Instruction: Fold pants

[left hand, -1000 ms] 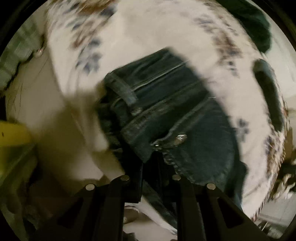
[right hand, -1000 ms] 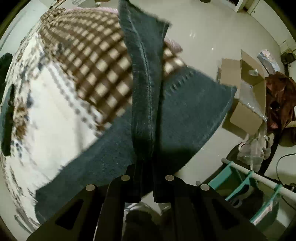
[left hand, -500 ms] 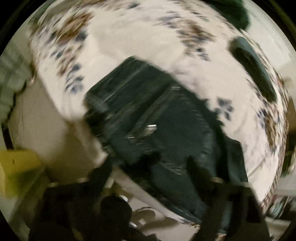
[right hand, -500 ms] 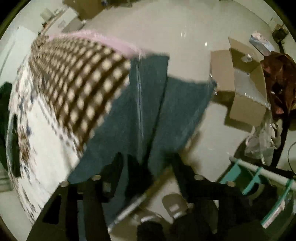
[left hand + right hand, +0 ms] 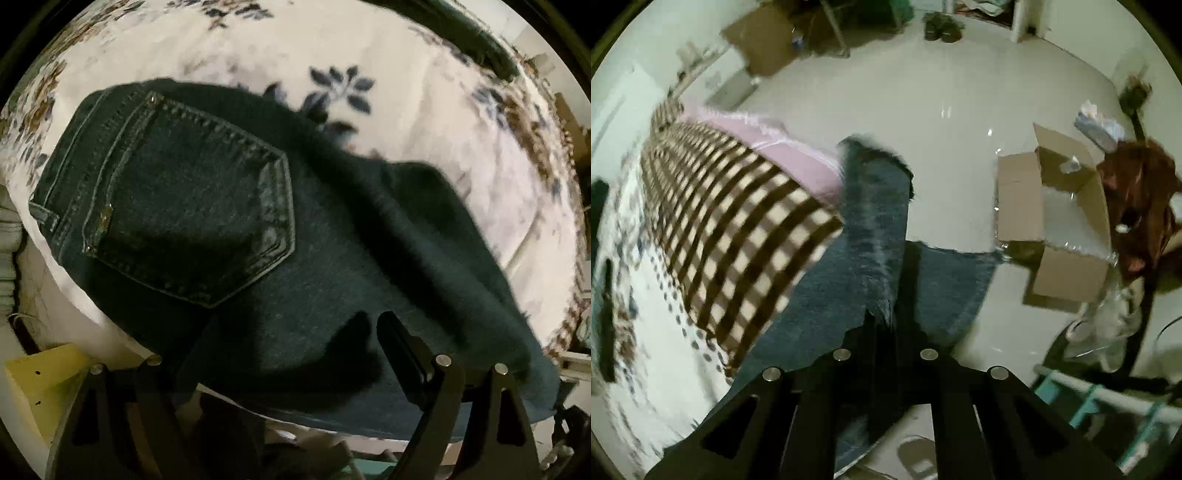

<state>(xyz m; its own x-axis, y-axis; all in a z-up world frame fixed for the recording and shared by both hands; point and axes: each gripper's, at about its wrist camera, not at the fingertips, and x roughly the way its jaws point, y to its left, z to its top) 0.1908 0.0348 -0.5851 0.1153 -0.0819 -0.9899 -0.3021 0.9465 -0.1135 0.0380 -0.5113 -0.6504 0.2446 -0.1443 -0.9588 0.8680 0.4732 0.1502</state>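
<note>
Dark blue jeans (image 5: 280, 236) lie on a white floral bedspread (image 5: 424, 85), back pocket (image 5: 192, 206) facing up, waistband at the left. My left gripper (image 5: 288, 347) is open and empty, fingers spread wide just above the jeans near the bed's edge. In the right wrist view the jeans' leg end (image 5: 875, 221) hangs over the bed's side. My right gripper (image 5: 886, 317) is shut on this leg fabric, which sticks up between the fingers.
A brown checked blanket (image 5: 738, 229) and pink fabric (image 5: 768, 147) cover the bed's far part. An open cardboard box (image 5: 1056, 229) stands on the pale floor at right. A teal rack (image 5: 1100, 402) is at lower right. A yellow object (image 5: 40, 373) sits at lower left.
My left gripper let go of the waistband and opened; the jeans now lie flat, back pocket up. My right gripper opened briefly and is shut again on the leg end.
</note>
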